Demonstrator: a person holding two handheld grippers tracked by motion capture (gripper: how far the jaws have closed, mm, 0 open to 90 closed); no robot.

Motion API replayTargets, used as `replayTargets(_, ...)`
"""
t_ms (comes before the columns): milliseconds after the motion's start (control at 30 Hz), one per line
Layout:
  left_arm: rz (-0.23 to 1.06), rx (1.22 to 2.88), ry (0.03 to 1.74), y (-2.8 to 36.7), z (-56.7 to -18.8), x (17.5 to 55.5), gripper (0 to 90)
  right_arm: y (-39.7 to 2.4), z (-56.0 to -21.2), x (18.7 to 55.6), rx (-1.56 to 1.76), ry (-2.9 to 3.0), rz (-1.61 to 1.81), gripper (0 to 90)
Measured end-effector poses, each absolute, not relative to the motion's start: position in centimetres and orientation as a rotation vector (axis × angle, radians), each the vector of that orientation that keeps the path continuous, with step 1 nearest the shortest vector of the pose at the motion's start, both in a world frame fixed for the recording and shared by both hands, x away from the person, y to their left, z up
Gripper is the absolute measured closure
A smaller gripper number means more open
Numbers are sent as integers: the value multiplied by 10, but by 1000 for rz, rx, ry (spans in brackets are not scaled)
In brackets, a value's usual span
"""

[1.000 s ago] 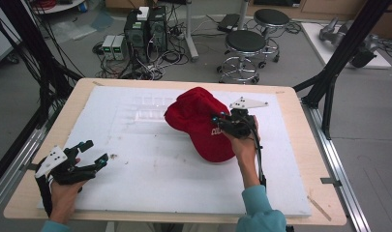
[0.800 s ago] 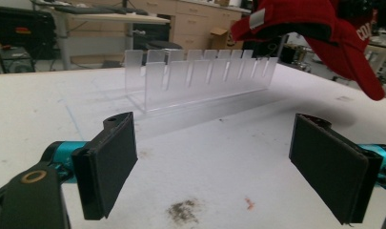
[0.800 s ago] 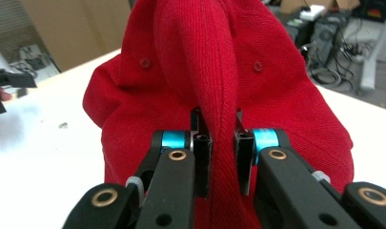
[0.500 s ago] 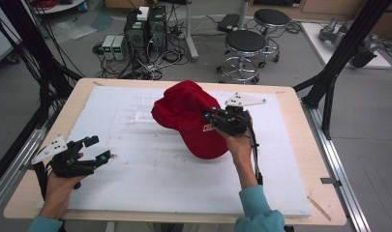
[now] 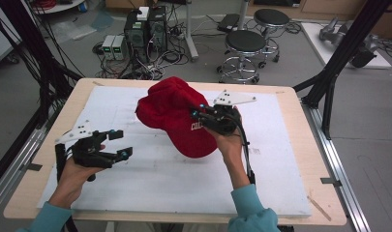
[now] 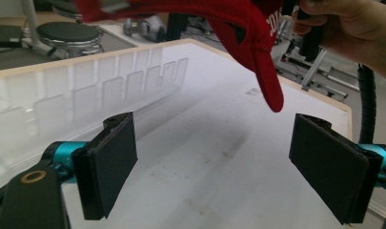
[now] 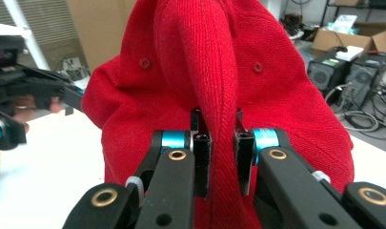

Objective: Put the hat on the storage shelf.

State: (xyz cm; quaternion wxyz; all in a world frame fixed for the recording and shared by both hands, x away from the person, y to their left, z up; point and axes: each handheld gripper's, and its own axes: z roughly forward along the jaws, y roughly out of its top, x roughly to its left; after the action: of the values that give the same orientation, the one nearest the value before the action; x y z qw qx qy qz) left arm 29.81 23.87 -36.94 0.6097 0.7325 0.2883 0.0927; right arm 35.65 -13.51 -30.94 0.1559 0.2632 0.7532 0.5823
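A red baseball cap [image 5: 172, 108] with white lettering hangs above the white board, lifted off it. My right gripper [image 5: 201, 119] is shut on a fold of the cap's fabric; in the right gripper view the fold [image 7: 219, 71] is pinched between the two black jaws of this gripper [image 7: 222, 152]. My left gripper [image 5: 117, 144] stands open and empty to the left of the cap, near the table's left side. Its jaws [image 6: 214, 167] are wide apart over the bare board, and the cap's brim [image 6: 269, 81] dangles ahead of them.
A white foam board [image 5: 184, 188] covers the wooden table [image 5: 295, 121]. A clear slotted acrylic rack [image 6: 109, 81] lies on the board beneath the cap. Behind the table are stools [image 5: 247, 43], computer boxes [image 5: 145, 29] and cables. Black frame legs [image 5: 329, 82] flank the table.
The right gripper has raised the cap and carried it left and toward the far edge. The left gripper has risen and moved right, closer to the cap, still open.
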Motion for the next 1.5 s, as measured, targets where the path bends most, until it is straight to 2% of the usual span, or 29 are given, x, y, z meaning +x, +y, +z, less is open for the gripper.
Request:
replayTargets(367, 134, 1697, 649, 194, -376, 306, 167, -120, -307, 354, 695, 2169, 1732, 833)
replayTargets(533, 84, 1695, 642, 178, -378, 307, 220, -114, -307, 353, 683, 2170, 1760, 833)
replayTargets(600, 72, 1681, 643, 174, -380, 308, 269, -111, -307, 352, 678, 2172, 1772, 831)
replayTargets(800, 53, 1664, 635, 167, -381, 310, 308, -107, -307, 350, 668, 2173, 1791, 830)
replayTargets(867, 25, 1651, 636, 166, -381, 312, 446, -106, -308, 350, 662, 2170, 1807, 830)
replayTargets(900, 0, 1638, 623, 167, -382, 313, 446, -106, -308, 350, 662, 2170, 1807, 830)
replayTargets(1000, 36, 1616, 612, 168, -380, 312, 469, -105, -308, 350, 660, 2173, 1822, 830)
replayTargets(1033, 32, 1615, 608, 168, -380, 312, 529, -104, -308, 350, 659, 2173, 1826, 829)
replayTargets(1067, 33, 1618, 603, 168, -380, 311, 529, -104, -308, 350, 659, 2173, 1826, 829)
replayTargets(1133, 29, 1623, 574, 167, -380, 310, 624, -102, -309, 350, 656, 2176, 1833, 829)
replayTargets(1267, 36, 1616, 543, 165, -380, 308, 749, -98, -310, 349, 650, 2182, 1836, 830)
replayTargets(1367, 4, 1613, 533, 166, -380, 309, 804, -97, -311, 349, 641, 2188, 1850, 830)
replayTargets(1500, -7, 1607, 540, 166, -380, 308, 833, -97, -311, 349, 631, 2188, 1863, 830)
